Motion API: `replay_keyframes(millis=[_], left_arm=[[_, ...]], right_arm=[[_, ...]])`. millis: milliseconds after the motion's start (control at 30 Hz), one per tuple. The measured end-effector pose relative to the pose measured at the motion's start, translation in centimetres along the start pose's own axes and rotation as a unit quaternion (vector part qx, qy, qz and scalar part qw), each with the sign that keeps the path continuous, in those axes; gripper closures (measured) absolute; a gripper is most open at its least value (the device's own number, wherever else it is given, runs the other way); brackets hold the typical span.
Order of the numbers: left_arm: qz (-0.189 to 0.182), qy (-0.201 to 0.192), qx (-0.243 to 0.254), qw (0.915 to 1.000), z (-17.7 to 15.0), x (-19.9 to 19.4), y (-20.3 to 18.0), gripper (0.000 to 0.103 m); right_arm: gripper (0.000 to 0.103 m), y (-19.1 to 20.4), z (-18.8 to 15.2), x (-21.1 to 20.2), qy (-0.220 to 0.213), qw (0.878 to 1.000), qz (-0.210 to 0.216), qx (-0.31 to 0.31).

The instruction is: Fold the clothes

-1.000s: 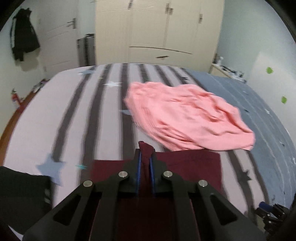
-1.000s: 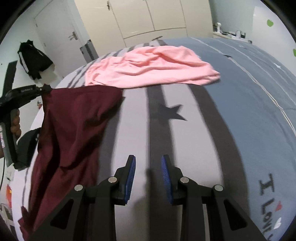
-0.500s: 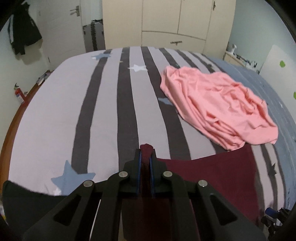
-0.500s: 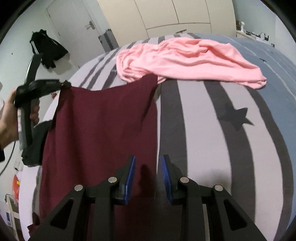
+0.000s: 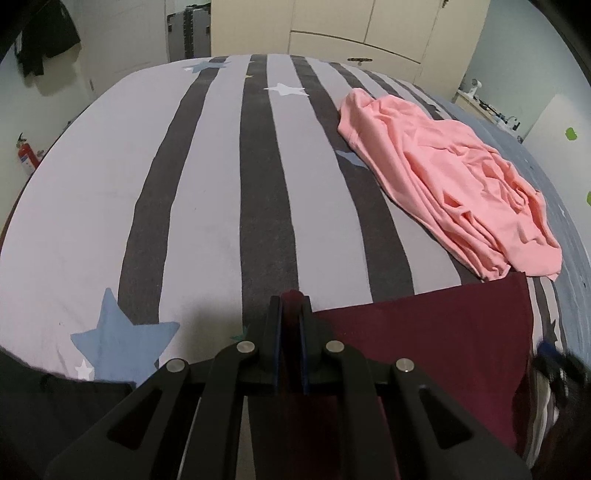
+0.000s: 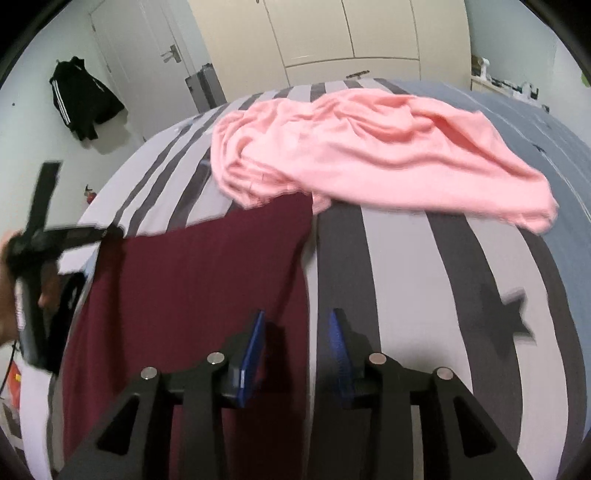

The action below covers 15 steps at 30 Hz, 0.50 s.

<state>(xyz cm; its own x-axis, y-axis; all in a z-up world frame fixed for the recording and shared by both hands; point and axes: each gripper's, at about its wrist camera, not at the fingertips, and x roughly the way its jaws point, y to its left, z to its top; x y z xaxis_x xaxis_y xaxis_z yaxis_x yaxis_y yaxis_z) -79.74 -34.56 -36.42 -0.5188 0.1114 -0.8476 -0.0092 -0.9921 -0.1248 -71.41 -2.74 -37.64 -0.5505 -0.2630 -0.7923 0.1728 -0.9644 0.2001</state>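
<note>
Spreading step: left gripper (image 5: 290, 314) pinched maroon garment (image 6: 192, 280); right gripper (image 6: 297, 343), jaws just widening, empty, must catch its edge.

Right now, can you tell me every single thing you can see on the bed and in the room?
maroon garment: one, dark red, spread on the bed's near side, one corner pinched.
pink garment: one, pink, crumpled farther back, touching the maroon one's far corner.
bed: one, grey and dark stripes with stars, blue part at right.
wardrobe: one, cream, behind the bed.
black jacket: one, white stripes, hanging on the wall.
suitcase: one, grey, by the door.
fire extinguisher: one, red, on the floor.
left gripper: shut on the maroon corner.
right gripper: jaws just opened wider, pads clear above the maroon edge.
</note>
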Motion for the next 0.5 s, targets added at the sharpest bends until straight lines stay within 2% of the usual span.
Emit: replay_keyframes(millis=[200, 233, 267, 400, 500], left_arm=[[-0.008, -0.01, 0.008, 0.9999, 0.3, -0.3, 0.0, 0.097], [-0.01, -0.014, 0.011, 0.9998, 0.3, -0.5, -0.1, 0.097], [-0.015, -0.023, 0.014, 0.9995, 0.4, -0.9, -0.1, 0.097], [-0.038, -0.049, 0.008, 0.9981, 1.0, -2.3, 0.0, 0.097], [-0.024, -0.031, 0.017, 0.9991, 0.7, -0.7, 0.2, 0.097]], right_arm=[[0.071, -0.9, 3.2, 5.0, 0.038, 0.999, -0.003, 0.028], [0.087, -1.0, 3.6, 5.1, 0.034, 0.999, 0.0, 0.029], [0.098, -1.0, 4.2, 5.1, 0.032, 0.999, 0.007, 0.029], [0.099, -0.8, 5.6, 4.0, 0.01, 1.0, 0.012, 0.013], [0.099, -1.6, 5.5, 4.2, 0.014, 0.999, 0.02, 0.02]])
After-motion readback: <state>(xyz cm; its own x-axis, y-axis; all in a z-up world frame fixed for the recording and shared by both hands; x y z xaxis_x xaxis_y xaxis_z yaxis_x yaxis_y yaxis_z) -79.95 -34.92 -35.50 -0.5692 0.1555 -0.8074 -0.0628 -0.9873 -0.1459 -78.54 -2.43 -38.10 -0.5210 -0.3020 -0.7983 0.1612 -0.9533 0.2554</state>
